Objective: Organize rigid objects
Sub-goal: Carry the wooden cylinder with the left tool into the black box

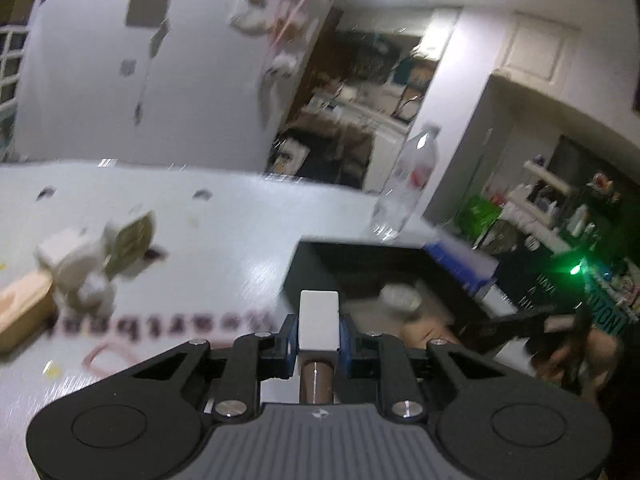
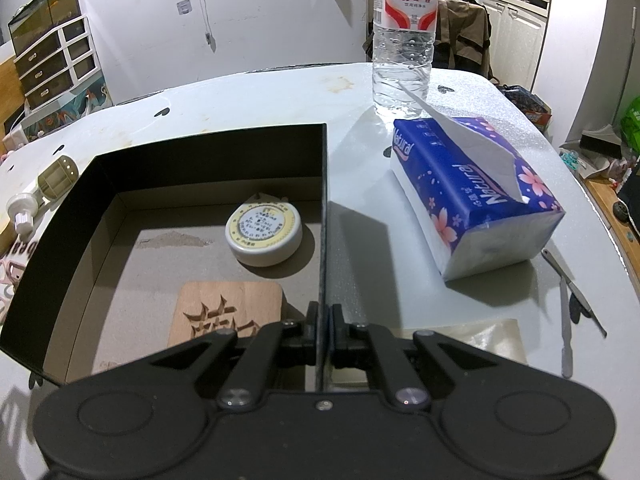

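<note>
Left claw [image 1: 319, 338] — matte black linkage arms, silver pivot screws, blue pads, ribbed grey centre plate. Right claw [image 2: 325, 328] — same black build, round side discs.

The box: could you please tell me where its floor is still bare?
Bare floor lies left of the round tin and behind the wooden plaque, toward the box's back-left corner. Its near right corner is crowded.

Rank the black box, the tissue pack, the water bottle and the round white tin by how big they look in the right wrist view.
1. black box
2. tissue pack
3. water bottle, though it stands farther back and its top is cut off, so its place against the tissue pack is unsure
4. round white tin
</note>
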{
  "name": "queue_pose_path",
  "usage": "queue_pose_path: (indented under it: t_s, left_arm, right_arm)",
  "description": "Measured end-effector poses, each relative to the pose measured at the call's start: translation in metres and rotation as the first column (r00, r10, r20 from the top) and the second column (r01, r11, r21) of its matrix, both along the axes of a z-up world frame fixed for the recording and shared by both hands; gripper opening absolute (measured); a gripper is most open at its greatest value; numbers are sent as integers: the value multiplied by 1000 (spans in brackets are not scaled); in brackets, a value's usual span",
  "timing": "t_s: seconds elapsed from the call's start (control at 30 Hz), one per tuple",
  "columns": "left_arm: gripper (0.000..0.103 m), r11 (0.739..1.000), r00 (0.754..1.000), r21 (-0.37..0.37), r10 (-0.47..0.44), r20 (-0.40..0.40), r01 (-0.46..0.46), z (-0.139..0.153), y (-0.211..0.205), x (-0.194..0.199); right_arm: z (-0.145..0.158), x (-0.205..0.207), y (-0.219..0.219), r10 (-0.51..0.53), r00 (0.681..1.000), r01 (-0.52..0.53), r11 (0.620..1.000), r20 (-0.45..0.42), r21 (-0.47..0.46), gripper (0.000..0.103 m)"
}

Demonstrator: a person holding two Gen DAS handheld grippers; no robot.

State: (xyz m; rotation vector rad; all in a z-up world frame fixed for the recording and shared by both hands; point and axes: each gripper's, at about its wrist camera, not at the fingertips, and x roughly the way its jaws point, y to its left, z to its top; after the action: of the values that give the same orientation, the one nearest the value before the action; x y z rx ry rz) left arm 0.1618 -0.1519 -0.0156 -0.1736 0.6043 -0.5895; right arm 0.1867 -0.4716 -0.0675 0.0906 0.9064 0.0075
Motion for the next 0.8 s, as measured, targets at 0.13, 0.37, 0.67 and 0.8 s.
queue_pose_path:
  t_s: [0.13, 0.37, 0.67, 0.8]
  left_arm:
    - [22, 997, 997, 25, -73, 28, 72, 9, -32, 8]
    - [22, 982, 988, 115, -152, 7, 151, 3, -104, 45]
    - [22, 994, 972, 91, -44, -229, 66, -24, -154, 102]
    - [22, 995, 965, 103, 40, -261, -13, -30, -165, 112]
  right_arm:
    - [0, 0, 0, 0, 1000, 0, 1000, 1, 0, 4]
    - [1, 0, 0, -1, 1000, 1, 1000, 2, 2, 5]
    - [1, 0, 0, -1, 1000, 1, 1000, 0, 5, 4]
    - [1, 0, 0, -2, 1000, 2, 1000, 1, 5, 4]
